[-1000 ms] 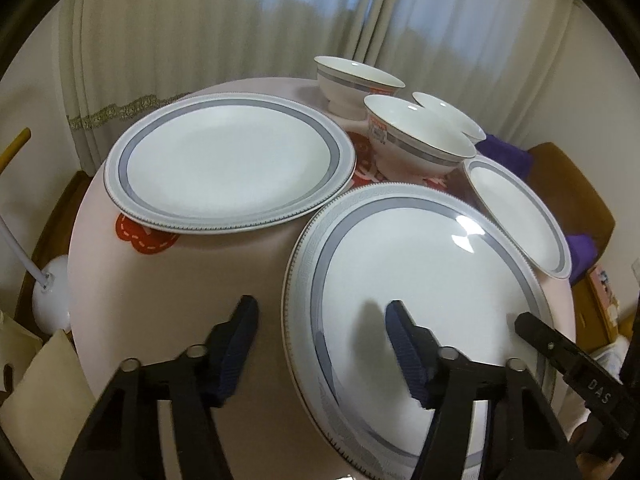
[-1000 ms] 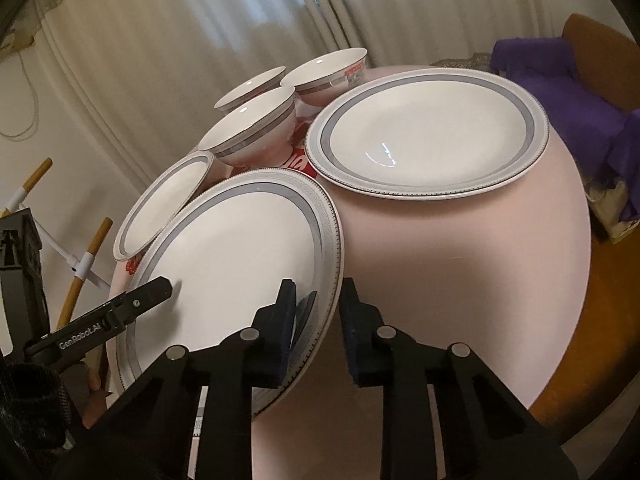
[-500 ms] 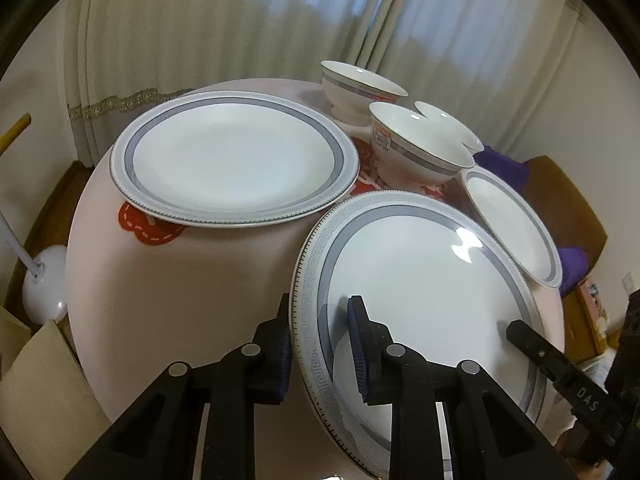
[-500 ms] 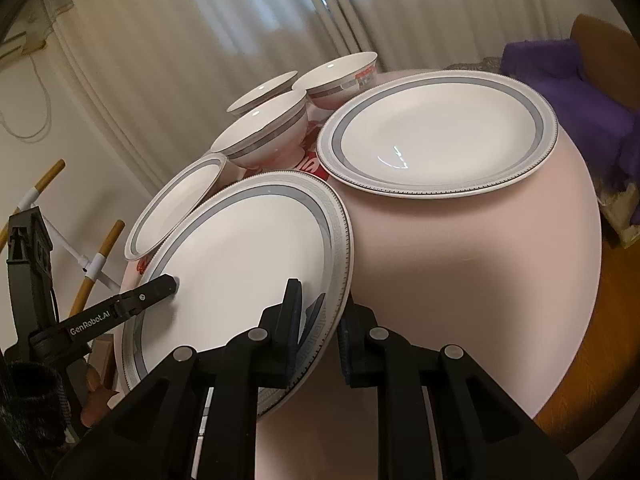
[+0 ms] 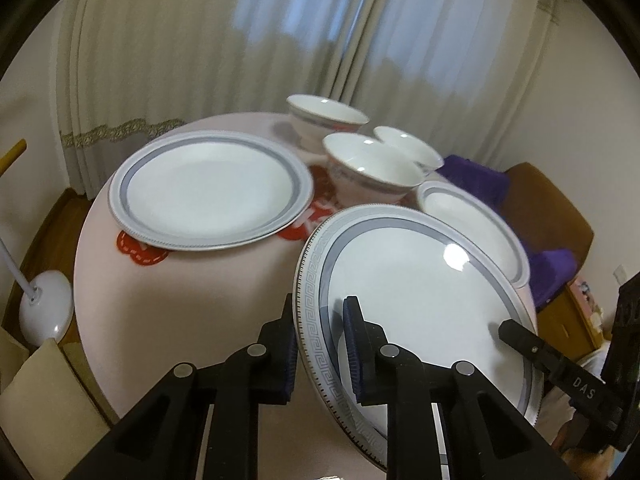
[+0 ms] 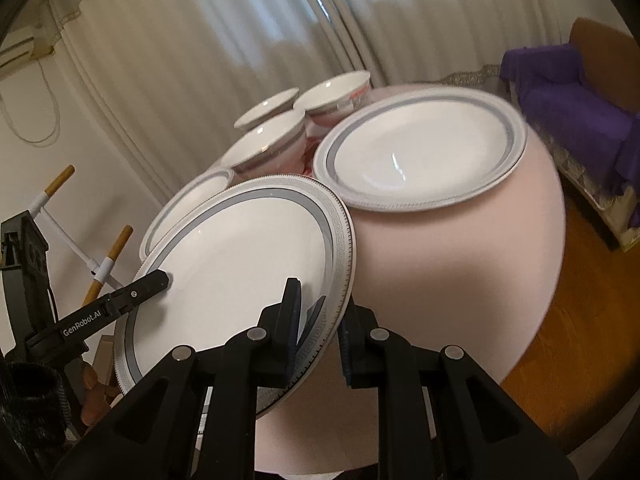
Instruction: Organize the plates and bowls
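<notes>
A large white plate with a grey band and key-pattern rim (image 5: 416, 280) is held by both grippers, lifted and tilted above the pink round table (image 5: 192, 288). My left gripper (image 5: 320, 340) is shut on its left rim. My right gripper (image 6: 318, 320) is shut on its right rim (image 6: 340, 264). A second large plate (image 5: 208, 188) lies on the table; it also shows in the right wrist view (image 6: 420, 152). A smaller plate (image 5: 472, 220) lies behind the held one. Three bowls (image 5: 372, 172) stand at the back.
A white lamp base (image 5: 44, 316) stands on the floor at left. A brown chair with purple cloth (image 5: 552, 232) is to the right. Curtains hang behind the table. Wooden floor (image 6: 580, 320) shows beyond the table edge.
The left gripper closed on the plate's rim. Both grippers have lifted the plate off the table and tilted it. The view has pulled back slightly.
</notes>
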### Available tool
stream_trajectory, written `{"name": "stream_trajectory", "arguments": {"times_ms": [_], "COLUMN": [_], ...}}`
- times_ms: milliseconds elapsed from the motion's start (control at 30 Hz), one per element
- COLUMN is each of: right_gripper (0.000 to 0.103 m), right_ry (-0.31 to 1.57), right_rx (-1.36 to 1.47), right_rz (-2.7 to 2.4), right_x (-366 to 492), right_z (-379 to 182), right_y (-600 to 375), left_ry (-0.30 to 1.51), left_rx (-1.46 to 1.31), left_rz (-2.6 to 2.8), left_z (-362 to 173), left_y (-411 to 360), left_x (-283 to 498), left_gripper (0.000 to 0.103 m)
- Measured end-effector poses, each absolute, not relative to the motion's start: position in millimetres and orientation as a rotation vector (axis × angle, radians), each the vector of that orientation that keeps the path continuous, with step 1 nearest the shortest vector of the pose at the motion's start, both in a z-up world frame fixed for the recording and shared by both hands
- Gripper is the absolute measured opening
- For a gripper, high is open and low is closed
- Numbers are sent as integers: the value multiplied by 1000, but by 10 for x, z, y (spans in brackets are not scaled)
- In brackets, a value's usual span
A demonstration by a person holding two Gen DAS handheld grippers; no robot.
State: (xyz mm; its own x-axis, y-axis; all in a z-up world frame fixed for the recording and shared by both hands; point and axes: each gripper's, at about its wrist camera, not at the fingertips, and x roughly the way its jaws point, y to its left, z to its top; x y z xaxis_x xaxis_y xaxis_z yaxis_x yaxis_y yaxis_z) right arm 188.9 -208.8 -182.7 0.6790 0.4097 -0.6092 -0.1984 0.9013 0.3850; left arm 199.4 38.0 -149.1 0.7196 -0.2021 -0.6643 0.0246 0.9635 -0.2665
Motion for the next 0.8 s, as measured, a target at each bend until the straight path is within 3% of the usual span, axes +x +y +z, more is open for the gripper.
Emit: {"name": "stream_trajectory", "arguments": {"times_ms": [800], "right_gripper": [18], "right_ry": [715], "right_rx": [231], "right_rz": [221], "right_x": [2650], "right_z": [-1550], "right_y": [-3164], "left_ry": [738], "left_rx": [-222], "left_rz": [-216], "left_z": [-1572], "left_y": [-748], "left_x": [2983], "left_gripper": [17]}}
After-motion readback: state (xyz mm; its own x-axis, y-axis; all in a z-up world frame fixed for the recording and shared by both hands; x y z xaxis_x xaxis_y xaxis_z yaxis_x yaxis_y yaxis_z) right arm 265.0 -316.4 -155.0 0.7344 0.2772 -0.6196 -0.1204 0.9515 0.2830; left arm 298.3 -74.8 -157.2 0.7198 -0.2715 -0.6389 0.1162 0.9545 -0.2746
